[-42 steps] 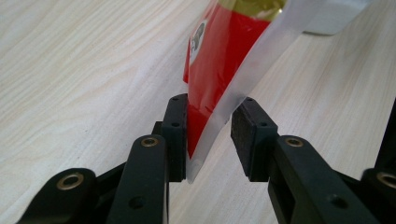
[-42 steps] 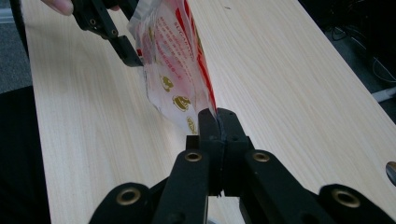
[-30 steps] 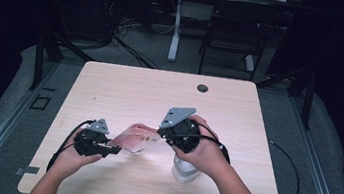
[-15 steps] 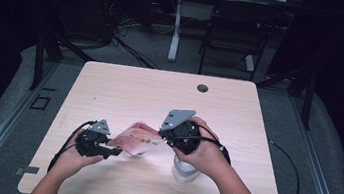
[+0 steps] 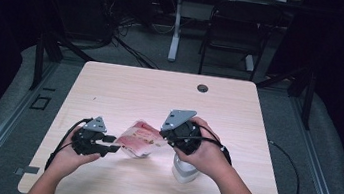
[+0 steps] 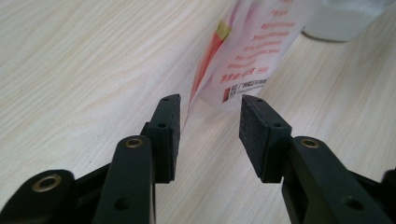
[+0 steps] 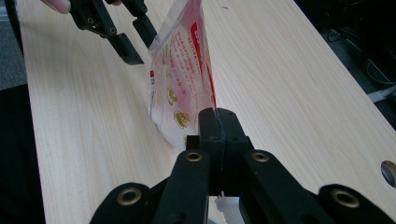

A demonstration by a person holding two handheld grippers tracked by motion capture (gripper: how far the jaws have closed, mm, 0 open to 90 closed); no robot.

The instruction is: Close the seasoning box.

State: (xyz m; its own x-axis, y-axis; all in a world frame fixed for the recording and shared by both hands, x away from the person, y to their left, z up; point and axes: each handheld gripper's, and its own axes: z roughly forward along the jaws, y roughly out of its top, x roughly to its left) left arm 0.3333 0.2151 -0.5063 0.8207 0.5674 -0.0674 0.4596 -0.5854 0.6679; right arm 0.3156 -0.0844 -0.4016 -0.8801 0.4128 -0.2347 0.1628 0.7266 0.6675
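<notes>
Since a second ago the left tongs (image 5: 114,145) have let go of the pouch (image 5: 138,141): their jaws have just been opening and now stand apart, with the pouch's near corner lying between the pads but, in the left gripper view, touched by neither pad; the hand itself has hardly shifted, and the pouch hangs a little differently over the tabletop (image 5: 125,91). The right tongs (image 7: 218,122) are pressed together on the opposite edge of the pouch, clamped on its sealed seam, so that the red-and-white printed pouch (image 7: 180,74) is held up off the wood and stretches away from them toward the left tongs (image 7: 135,35). Its long axis runs from one gripper to the other, roughly across the front of the tabletop as the high view shows it, and its free end (image 6: 243,70) sits straight ahead of the open left jaws, nearer the left pad than the right. The coming move, as I judge it, turns on that: the left tongs need only close or nudge forward along the pouch's length to take the corner again, since the right hand already carries the weight. The left hand lies low with its gripper pointing level toward the right; the right hand is raised higher over a white object (image 5: 184,170) that stands on the tabletop beneath it.
</notes>
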